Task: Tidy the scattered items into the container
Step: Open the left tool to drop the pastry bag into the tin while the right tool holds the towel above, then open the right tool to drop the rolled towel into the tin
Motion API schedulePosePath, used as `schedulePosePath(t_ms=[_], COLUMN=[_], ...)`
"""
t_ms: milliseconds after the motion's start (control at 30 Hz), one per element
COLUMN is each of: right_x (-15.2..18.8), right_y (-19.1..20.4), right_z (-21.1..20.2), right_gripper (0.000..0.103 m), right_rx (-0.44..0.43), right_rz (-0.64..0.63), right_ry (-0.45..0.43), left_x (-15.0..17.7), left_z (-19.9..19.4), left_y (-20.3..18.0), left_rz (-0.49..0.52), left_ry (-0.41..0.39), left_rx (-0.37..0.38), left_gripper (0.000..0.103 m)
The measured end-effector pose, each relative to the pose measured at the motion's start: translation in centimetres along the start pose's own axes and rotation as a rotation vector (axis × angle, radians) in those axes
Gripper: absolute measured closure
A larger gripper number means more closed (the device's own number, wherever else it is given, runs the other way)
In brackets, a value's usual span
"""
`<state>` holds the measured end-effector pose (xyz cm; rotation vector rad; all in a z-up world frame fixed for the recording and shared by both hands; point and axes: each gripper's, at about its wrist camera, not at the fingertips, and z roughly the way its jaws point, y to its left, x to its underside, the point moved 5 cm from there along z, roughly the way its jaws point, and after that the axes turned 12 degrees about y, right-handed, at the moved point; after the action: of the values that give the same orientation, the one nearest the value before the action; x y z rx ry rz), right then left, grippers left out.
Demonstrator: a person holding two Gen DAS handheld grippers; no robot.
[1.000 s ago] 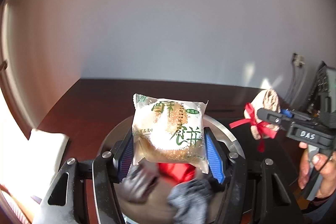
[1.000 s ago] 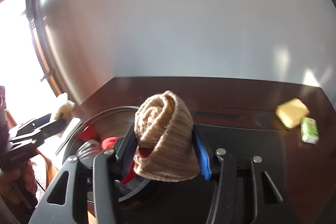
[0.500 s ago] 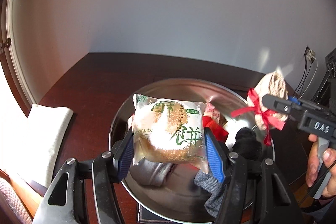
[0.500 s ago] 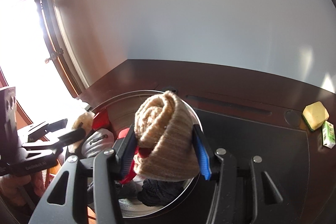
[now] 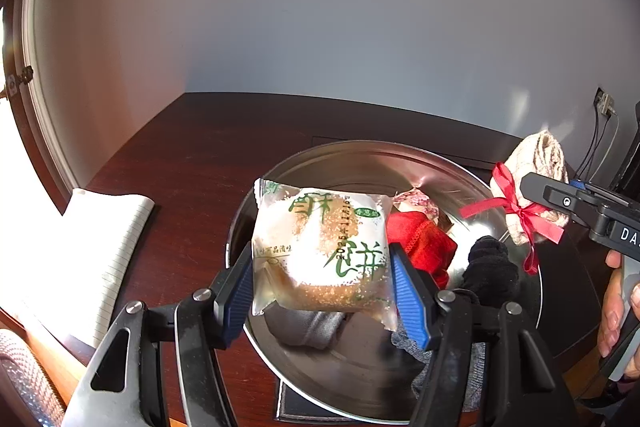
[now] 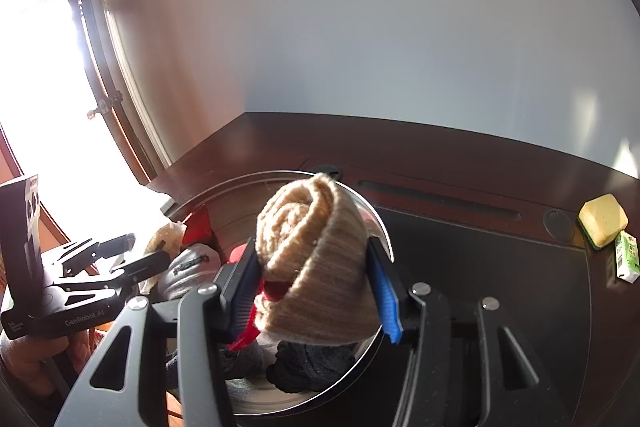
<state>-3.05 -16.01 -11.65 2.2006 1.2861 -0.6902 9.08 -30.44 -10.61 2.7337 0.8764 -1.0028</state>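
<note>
Pastry packet (image 5: 320, 251) sits clamped in the left gripper (image 5: 322, 291) above the bowl (image 5: 360, 159); the right gripper (image 6: 316, 287) pinches a knit roll (image 6: 316, 259) there too.

The round steel bowl (image 5: 360, 163) sits on the dark wooden table (image 5: 192, 155), partly over a black mat (image 6: 500, 267). Inside it lie a red cloth (image 5: 420, 243), a black sock (image 5: 492, 271), a grey sock (image 5: 308, 323) and a patterned wrapped item (image 5: 416, 199) — the last toward the far wall. The left gripper (image 5: 322, 287) holds a clear-wrapped sesame pastry (image 5: 320, 251) above the bowl's left portion. The right gripper (image 6: 312, 287) holds a rolled beige knit cloth tied with red ribbon (image 6: 316, 259) above the bowl's right rim. A white lined notepad (image 5: 104, 251) lies left of the bowl. A yellow sponge (image 6: 602, 219) and a small green-white packet (image 6: 626, 257) lie side by side, touching, well to the right.
</note>
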Motion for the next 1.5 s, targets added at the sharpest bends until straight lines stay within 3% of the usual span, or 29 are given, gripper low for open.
schedulePosePath(t_ms=[333, 567, 767, 867, 967, 1033, 1300, 1500], right_x=[0.1, 0.2, 0.2, 0.4, 0.5, 0.6, 4.6, 10.1], right_y=[0.1, 0.3, 0.5, 1.1, 1.6, 1.3, -5.2, -12.1], right_z=[0.0, 0.1, 0.6, 0.9, 0.5, -0.3, -4.3, -7.1], right_gripper=[0.051, 0.051, 0.051, 0.048, 0.034, 0.033, 0.024, 0.023], right_rx=[0.003, 0.005, 0.019, 0.02, 0.014, 0.006, -0.015, 0.023], right_rz=[-0.002, -0.005, -0.016, -0.039, -0.049, -0.039, 0.155, 0.363], right_ry=[0.004, 0.004, 0.014, 0.025, 0.003, -0.026, -0.092, -0.119], left_x=[0.0, -0.5, -0.7, -0.7, -0.6, -0.6, -1.6, -4.0], left_z=[-0.3, -1.8, -3.0, -2.9, -2.8, -2.8, -3.2, -4.3], left_y=[0.5, 1.0, 1.6, 1.8, 1.7, 1.5, -0.8, -8.6], left_rz=[-0.013, -0.042, -0.073, -0.088, -0.087, -0.085, -0.045, 0.095], left_ry=[-0.004, -0.061, -0.096, -0.09, -0.078, -0.075, -0.084, -0.114], left_rx=[-0.009, -0.032, -0.012, 0.007, 0.021, 0.026, 0.064, 0.169], left_gripper=[0.038, 0.021, 0.02, 0.02, 0.02, 0.02, 0.02, 0.02])
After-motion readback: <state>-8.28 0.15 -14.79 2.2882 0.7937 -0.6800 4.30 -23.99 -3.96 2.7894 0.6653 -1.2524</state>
